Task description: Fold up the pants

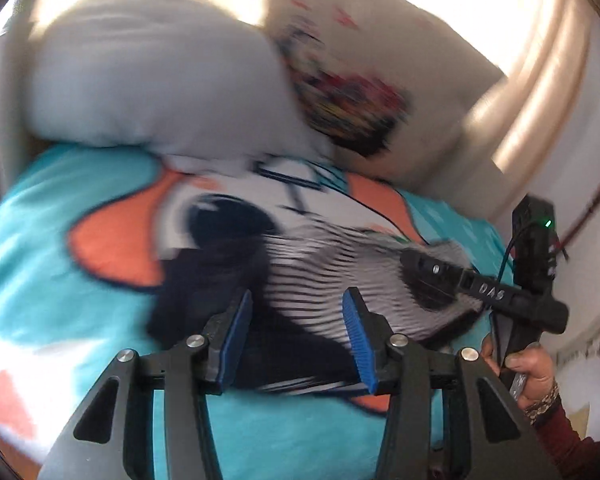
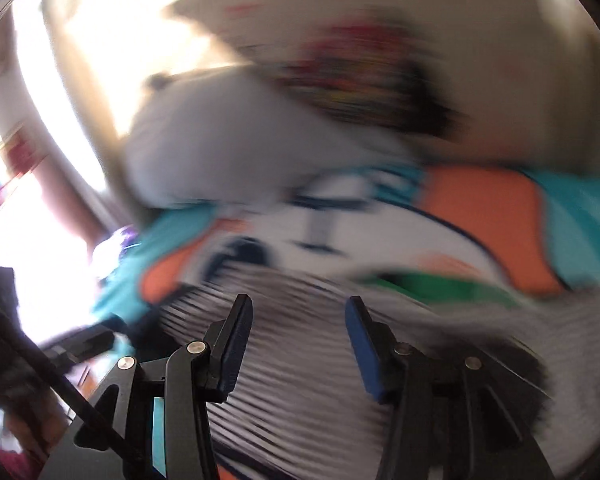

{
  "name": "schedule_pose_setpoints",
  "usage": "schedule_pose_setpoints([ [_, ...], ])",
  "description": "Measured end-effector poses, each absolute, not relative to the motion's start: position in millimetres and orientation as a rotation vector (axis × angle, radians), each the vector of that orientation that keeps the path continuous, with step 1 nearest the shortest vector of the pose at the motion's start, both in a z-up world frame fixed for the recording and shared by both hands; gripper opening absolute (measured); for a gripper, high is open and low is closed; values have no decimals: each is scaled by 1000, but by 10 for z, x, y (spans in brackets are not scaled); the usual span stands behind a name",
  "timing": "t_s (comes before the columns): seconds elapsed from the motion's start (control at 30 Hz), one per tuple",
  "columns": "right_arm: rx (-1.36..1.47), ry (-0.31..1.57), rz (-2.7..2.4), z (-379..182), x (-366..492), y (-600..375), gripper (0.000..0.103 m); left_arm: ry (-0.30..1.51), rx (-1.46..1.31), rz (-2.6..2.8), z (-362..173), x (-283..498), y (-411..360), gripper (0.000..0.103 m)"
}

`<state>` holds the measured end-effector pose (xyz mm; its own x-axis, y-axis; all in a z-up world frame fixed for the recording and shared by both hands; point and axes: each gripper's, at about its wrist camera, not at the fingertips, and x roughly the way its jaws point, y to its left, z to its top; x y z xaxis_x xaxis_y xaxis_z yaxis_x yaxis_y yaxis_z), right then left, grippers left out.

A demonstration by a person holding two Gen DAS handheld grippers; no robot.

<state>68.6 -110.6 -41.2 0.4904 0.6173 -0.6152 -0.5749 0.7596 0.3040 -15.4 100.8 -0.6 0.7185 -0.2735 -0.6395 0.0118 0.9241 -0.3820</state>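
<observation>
The pants [image 1: 320, 280] are black-and-white striped with a black part on their left, lying bunched on a teal, orange and white blanket [image 1: 80, 280]. My left gripper [image 1: 298, 312] is open just above the pants' near edge, nothing between its blue pads. My right gripper [image 1: 428, 276] shows in the left wrist view at the pants' right end, held by a hand. In the right wrist view, my right gripper [image 2: 300, 320] is open above the striped pants [image 2: 300, 380]. Both views are motion-blurred.
A grey pillow [image 1: 152, 88] and a cream pillow with a colourful print [image 1: 360, 92] lie at the bed's head. A beige headboard [image 1: 540, 92] curves behind them. A white wall is at the right. The blanket [image 2: 500, 220] spreads beyond the pants.
</observation>
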Motion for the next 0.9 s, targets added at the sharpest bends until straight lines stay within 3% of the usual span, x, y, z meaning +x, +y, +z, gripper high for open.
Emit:
schedule_pose_setpoints([
  [0.1, 126, 814, 550, -651, 735, -1840, 53, 792, -328, -239, 4, 51, 682, 45],
  [0.17, 231, 813, 505, -744, 715, -2349, 42, 804, -293, -278, 56, 188, 486, 47],
  [0.3, 399, 757, 389, -698, 549, -3133, 42, 818, -199, -354, 174, 536, 58, 50],
  [0.37, 418, 721, 361, -638, 497, -3302, 46, 833, -159, -412, 225, 735, -187, 58],
  [0.6, 436, 693, 385, -593, 654, -3392, 46, 982, -48, -626, 6, 1704, -1314, 59],
  [0.77, 402, 623, 319, -542, 558, -3492, 70, 1123, 80, -712, -334, 2041, -1921, 59],
  [0.83, 412, 654, 339, -606, 602, -3511, 71, 1145, 129, -726, -436, 2062, -2044, 59],
  [0.87, 416, 666, 348, -639, 621, -3516, 71, 1116, 175, -720, -433, 2054, -2106, 55],
  [0.9, 411, 673, 355, -662, 634, -3509, 71, 1110, 202, -724, -426, 2030, -2145, 30],
])
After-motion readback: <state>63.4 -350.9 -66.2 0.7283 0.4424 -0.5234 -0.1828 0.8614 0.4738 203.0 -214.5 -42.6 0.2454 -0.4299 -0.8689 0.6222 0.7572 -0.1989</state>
